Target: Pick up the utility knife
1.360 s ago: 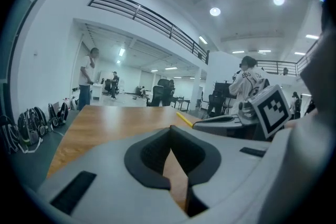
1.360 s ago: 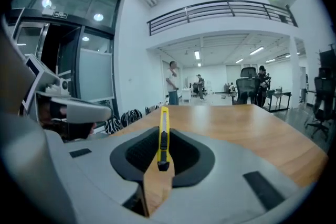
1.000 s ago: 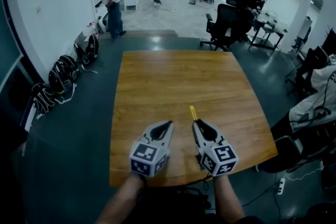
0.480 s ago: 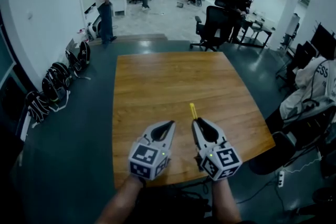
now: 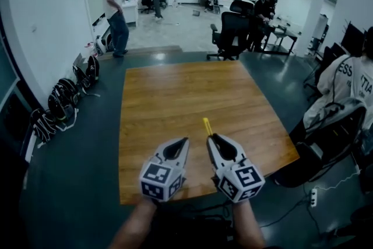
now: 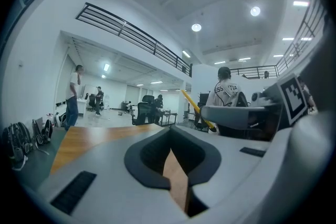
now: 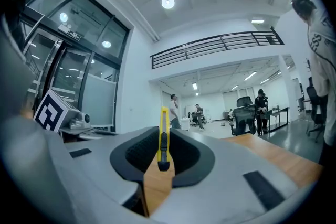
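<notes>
Right gripper (image 7: 164, 159) closed on utility knife (image 7: 163, 136) — black part pinched between pads, yellow body poked out past jaws. Knife (image 5: 206, 126) seen at lower middle of head view, over wooden table (image 5: 175, 90), looks lifted clear. Left gripper (image 5: 184, 140) shut, nothing held. Knife judged light, stiff, smooth — may slip; best held across flat sides of handle. Thin, long, yellow.
</notes>
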A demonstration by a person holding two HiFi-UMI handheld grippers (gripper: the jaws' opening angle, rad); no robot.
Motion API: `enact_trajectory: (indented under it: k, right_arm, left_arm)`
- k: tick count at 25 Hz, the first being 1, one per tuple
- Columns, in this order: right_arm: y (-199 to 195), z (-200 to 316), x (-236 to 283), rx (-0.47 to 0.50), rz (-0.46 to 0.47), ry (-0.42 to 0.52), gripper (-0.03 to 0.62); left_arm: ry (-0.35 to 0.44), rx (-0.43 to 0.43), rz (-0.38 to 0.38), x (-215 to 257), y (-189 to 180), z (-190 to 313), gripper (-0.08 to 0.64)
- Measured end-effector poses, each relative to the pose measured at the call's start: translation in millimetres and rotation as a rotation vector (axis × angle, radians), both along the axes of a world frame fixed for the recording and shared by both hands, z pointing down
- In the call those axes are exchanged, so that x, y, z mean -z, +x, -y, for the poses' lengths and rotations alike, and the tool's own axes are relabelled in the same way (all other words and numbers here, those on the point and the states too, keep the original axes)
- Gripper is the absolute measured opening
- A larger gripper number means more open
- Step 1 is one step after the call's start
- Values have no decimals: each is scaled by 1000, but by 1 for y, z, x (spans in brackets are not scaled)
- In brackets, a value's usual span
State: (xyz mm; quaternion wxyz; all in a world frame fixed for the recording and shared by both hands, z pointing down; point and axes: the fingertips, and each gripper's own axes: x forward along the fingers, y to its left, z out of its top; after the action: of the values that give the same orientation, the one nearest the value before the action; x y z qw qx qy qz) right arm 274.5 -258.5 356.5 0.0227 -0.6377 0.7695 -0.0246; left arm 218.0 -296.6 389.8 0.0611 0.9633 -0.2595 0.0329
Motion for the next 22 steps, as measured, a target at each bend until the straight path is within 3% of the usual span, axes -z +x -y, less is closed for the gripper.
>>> enact_trajectory:
  k: [6,11,22]
  right_arm:
    - [11,-39,-9,5,12,-4,72]
    - [20,-38,-14,12,23,9,72]
    - [10,-74,-25,14,26,37,72]
  left_arm:
    - [12,0,8,-2,10,-39,6]
    - [27,9,14,-5,19,-39,6]
    - [48,10,22,-20,8,-76,6]
